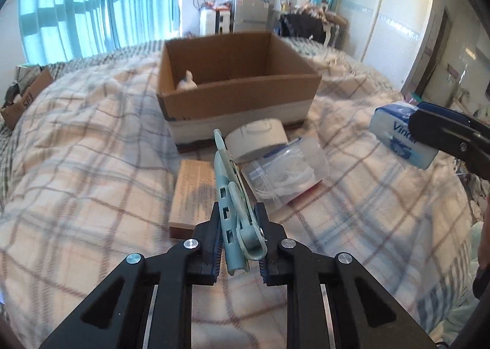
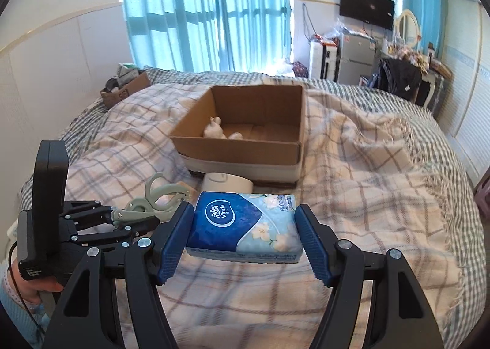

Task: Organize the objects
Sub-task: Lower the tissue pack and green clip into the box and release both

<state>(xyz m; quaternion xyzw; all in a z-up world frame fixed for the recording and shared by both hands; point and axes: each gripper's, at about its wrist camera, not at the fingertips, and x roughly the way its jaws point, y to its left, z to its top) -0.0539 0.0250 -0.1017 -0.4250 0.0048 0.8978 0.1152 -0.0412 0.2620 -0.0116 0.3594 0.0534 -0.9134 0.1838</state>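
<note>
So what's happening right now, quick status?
Left gripper shut on scissors. Right gripper shut on Vinda tissue pack. Cardboard box ahead, open, white figurine inside. Path unobstructed.

Two cardboard boxes [image 2: 245, 134] [image 2: 125, 88], one tissue pack [image 2: 245, 226], one tape roll [image 1: 257, 137], perhaps two white figurines [image 2: 214, 131].

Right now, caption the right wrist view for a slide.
Right gripper holds a tissue pack before the cardboard box on the bed.

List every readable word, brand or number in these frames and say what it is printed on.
"Vinda": logo on the tissue pack in the right gripper.
Tissue pack's top-edge print: too small to read.
Brown booklet: text blurred.
Small side box: dark marking, not legible.
Left gripper, holding the scissors: label unreadable.
</note>
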